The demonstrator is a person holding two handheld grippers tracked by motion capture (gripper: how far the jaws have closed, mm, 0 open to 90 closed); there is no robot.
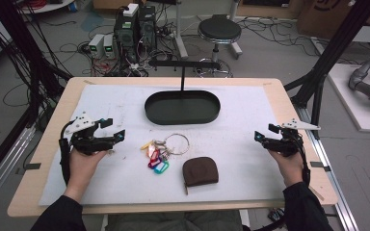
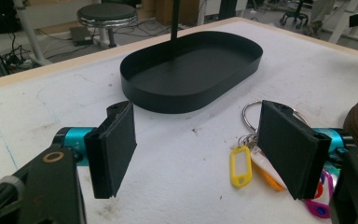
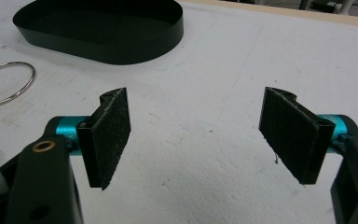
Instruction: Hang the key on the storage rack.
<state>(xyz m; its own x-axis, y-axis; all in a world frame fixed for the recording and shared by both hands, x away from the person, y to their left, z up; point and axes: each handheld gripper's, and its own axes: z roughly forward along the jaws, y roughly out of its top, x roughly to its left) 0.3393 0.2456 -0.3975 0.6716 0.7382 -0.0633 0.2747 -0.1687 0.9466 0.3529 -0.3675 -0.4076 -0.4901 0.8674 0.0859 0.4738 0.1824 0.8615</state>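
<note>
The bunch of keys with coloured plastic tags on a large metal ring (image 1: 161, 151) lies on the white mat just in front of the black oval metal tray with its upright hanger post (image 1: 182, 107), a brown leather pouch (image 1: 200, 171) close beside it. Nothing is gripped yet (an approach stage, apparently). The left gripper (image 1: 119, 135) hovers beside the keys, jaws apart; the right gripper (image 1: 259, 136) waits well off, jaws also apart. Next likely calls for closing on the ring. Open mat surrounds the tray.

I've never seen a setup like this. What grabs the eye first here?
Probably the bunch of bright key tags on a big ring, mid-table, beside a brown pouch. Behind them sits a black oval tray with an upright post. At either side a hand holds an open tool, left tool and right tool.
</note>
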